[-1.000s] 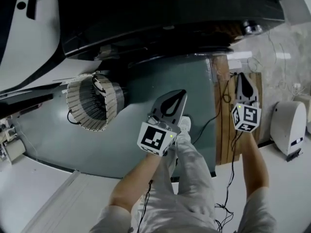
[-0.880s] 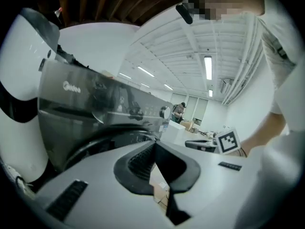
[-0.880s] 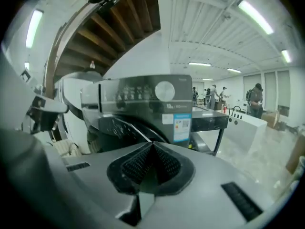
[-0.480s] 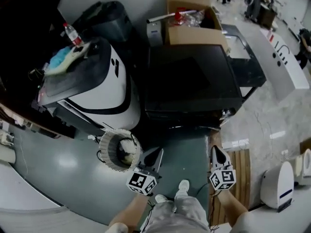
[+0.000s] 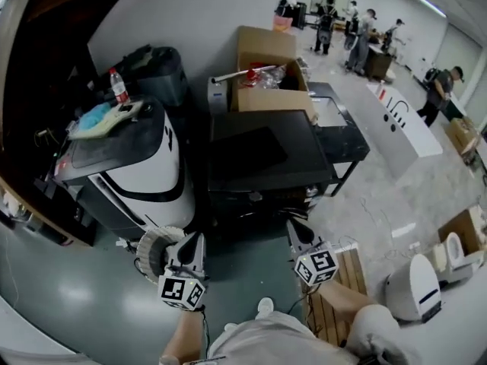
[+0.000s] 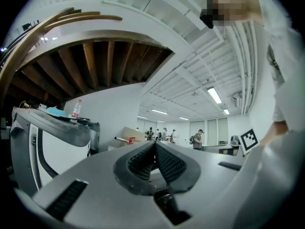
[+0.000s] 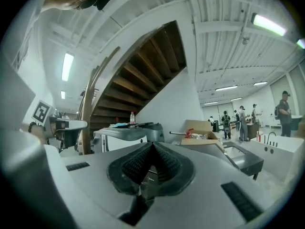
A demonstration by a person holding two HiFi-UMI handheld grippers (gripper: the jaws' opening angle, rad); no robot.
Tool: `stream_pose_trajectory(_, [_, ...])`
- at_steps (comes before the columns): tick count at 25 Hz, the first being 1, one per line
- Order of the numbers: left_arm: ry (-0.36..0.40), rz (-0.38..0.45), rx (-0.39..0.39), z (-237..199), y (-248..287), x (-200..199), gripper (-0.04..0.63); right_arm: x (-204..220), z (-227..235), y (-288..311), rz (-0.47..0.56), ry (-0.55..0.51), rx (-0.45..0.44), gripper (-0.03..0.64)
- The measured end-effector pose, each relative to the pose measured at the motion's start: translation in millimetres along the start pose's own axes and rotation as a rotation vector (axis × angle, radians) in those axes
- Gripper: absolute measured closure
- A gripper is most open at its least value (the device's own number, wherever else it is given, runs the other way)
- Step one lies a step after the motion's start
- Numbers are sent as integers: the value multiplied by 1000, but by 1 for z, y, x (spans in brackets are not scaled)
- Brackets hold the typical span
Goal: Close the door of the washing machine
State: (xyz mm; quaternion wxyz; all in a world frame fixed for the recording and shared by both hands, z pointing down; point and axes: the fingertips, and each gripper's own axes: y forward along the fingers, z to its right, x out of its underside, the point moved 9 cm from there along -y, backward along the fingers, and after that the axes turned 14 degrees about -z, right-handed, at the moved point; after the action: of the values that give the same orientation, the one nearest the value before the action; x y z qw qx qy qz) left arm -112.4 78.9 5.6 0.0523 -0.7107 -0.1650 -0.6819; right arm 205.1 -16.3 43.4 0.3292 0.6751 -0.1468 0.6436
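A black box-shaped machine (image 5: 266, 158) stands in the middle of the head view; I see its top, while its front and door lie in shadow. My left gripper (image 5: 196, 238) is shut and empty, held level in front of the machine's lower left corner. My right gripper (image 5: 293, 225) is also shut and empty, near the lower right corner. In the left gripper view the jaws (image 6: 155, 144) meet with nothing between them. The right gripper view shows the same jaws-together state (image 7: 152, 144), with the black machine (image 7: 238, 159) ahead to the right.
A white-and-black machine (image 5: 129, 166) at the left carries a bottle (image 5: 118, 86) and a blue cloth. A woven basket (image 5: 152, 251) sits on the floor by my left gripper. Behind stands a cardboard box (image 5: 266, 71); a wooden pallet (image 5: 335, 310) lies at the right.
Both grippers have risen, still shut. The head view has swung up from the floor and basket to the machines and the room behind.
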Motion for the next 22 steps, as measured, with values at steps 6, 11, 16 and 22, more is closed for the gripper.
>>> stream_pose_trajectory(6, [24,62,13,16,-27,-16,592,-12,5,-52,41,-16,-1,606])
stream_pose_trajectory(11, [37,59,49,21,-29,-23,592,-11,11,-80,61,27,50,606])
stream_pose_trajectory(16, [42,43,54,26,-31,-27,592,-10,13,-88,72,38,77,606])
stream_pose_trajectory(22, [40,38,52,25,-27,-26,592,-12,17,-84,88,53,83,606])
